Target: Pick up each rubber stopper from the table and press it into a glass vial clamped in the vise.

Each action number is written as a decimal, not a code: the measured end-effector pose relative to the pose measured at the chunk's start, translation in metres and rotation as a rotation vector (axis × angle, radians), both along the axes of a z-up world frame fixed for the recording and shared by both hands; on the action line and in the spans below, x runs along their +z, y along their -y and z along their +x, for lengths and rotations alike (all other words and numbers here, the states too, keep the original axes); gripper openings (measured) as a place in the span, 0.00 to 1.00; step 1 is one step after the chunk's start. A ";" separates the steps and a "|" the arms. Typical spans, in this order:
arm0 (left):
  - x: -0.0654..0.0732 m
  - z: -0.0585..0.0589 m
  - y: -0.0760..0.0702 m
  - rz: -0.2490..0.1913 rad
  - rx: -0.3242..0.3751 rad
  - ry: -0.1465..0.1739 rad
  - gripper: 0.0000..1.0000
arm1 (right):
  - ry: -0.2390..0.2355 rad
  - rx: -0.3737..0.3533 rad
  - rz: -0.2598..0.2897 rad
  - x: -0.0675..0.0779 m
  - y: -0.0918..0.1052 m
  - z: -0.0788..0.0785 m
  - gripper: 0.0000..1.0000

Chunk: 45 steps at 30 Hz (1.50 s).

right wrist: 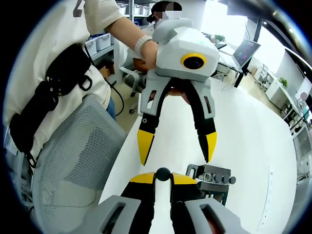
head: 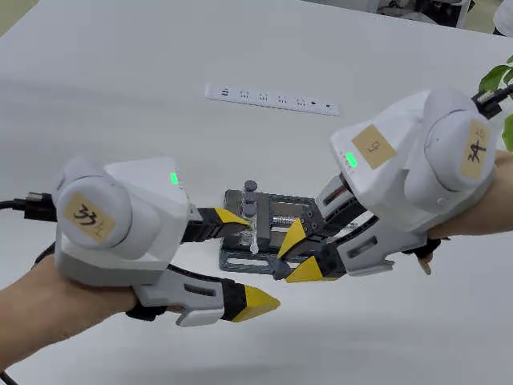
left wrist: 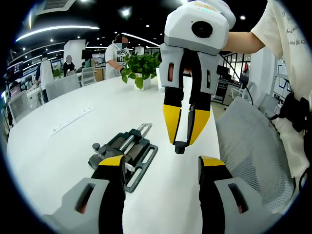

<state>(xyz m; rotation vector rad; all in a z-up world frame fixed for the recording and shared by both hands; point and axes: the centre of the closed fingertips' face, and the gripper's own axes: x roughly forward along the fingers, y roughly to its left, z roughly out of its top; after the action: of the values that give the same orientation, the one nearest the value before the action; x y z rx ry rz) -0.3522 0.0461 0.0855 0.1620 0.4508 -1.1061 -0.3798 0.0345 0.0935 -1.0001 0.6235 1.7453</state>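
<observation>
On the white table (head: 120,96), the left hand-held gripper (head: 261,261) points inward, level, jaws spread wide and empty. The right hand-held gripper (left wrist: 180,143) angles down beside the vise (head: 276,210), jaws pinched on a black stopper (right wrist: 163,174) above the table.

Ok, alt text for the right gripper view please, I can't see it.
The right gripper has its fingers shut on a dark rubber stopper. Facing it, the left gripper hangs open above the white table, with the vise at lower right.
</observation>
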 end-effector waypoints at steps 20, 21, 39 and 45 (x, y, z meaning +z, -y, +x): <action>-0.026 0.025 -0.053 -0.005 0.244 -0.031 0.99 | -0.005 -0.001 -0.006 -0.007 0.000 0.001 0.05; -0.026 0.025 -0.055 -0.008 0.251 -0.032 0.99 | -0.005 -0.001 -0.006 -0.008 0.000 0.001 0.05; -0.013 0.024 -0.069 -0.060 0.337 -0.016 0.99 | 0.037 0.024 -0.037 -0.013 -0.002 0.036 0.05; -0.009 0.023 -0.069 -0.052 0.342 -0.017 0.99 | 0.083 0.063 -0.069 -0.010 -0.006 0.058 0.05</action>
<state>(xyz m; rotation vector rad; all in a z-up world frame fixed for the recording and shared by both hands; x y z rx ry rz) -0.3295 0.1148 0.0767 0.0274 0.4450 -0.7826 -0.3216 0.0401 0.0835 -1.1454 0.6087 1.7378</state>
